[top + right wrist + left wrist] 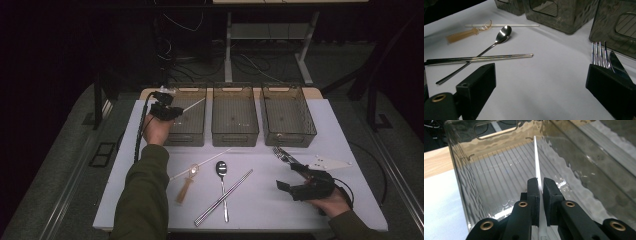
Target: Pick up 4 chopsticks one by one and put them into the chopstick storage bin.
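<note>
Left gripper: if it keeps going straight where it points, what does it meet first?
Probably the bin's floor. The left gripper, shut on the white stick, aims down into the bin; the far wall lies beyond. Depth is unclear.

High view overhead; gripper views close, sharing left bin (189, 117)

A: What's the white stick (537, 160) looking like between those black pads?

B: Thin, smooth, matt plastic, pressed in the left hand-held gripper (541, 185), whose jaws are showing dull black plastic with brass-coloured rivets. The bin (599, 167) around it is showing as smoky clear plastic, glossy, with a wavy wall and a ribbed floor.

A: And by the right hand-held gripper (544, 82)?

B: The fork (599, 53), spoon (503, 33) and chopsticks (477, 59) are gleaming like polished metal, the chopstick tips looking roughened. The surface (544, 65) is looking pale, matt and smooth.
</note>
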A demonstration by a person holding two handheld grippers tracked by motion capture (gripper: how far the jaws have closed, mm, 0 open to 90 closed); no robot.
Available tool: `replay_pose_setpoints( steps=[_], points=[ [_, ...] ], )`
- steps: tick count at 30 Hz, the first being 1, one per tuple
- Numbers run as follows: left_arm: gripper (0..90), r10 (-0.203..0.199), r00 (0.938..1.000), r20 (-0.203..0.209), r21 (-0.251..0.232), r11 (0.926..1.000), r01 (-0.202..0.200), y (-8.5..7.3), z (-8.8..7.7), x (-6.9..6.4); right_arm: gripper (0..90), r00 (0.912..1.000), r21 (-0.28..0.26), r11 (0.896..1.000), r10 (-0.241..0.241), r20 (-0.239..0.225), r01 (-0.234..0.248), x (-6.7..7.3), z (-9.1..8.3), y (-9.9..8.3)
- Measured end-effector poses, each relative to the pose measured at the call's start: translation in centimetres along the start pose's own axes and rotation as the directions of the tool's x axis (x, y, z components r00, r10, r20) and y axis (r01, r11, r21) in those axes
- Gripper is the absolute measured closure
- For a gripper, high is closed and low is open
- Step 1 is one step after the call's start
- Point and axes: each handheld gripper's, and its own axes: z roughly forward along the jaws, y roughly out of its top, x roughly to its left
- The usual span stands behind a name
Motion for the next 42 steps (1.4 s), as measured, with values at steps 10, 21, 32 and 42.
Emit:
replay_pose_setpoints(
  steps=[10, 21, 32, 42],
  points=[
    [57.5, 0.045, 0.9988, -0.017, -0.022, 0.9987, -0.046, 0.2, -0.7, -0.2, 9.5, 1.0, 0.0, 1.0, 0.001, 0.0, -0.001, 0.0, 0.0, 0.0],
    [38.8, 0.061, 0.9943, 0.088, -0.091, 0.9944, -0.053, -0.5, -3.9, -0.8, 9.5, 1.0, 0.001, 1.0, 0.001, 0.003, -0.001, 0.0, 0.0, 0.0],
    [32.7, 0.109, 0.9821, 0.154, -0.131, 0.9873, -0.089, -3.0, -6.2, -2.3, 9.5, 1.0, 0.0, 1.0, 0.001, 0.002, -0.001, 0.0, 0.0, 0.0],
    [26.7, 0.146, 0.9698, 0.196, -0.178, 0.9777, -0.111, -5.6, -7.4, -4.2, 9.4, 0.9996, -0.009, 1.0, -0.01, -0.025, 0.01, 0.0, -0.1, 0.0]
  ],
)
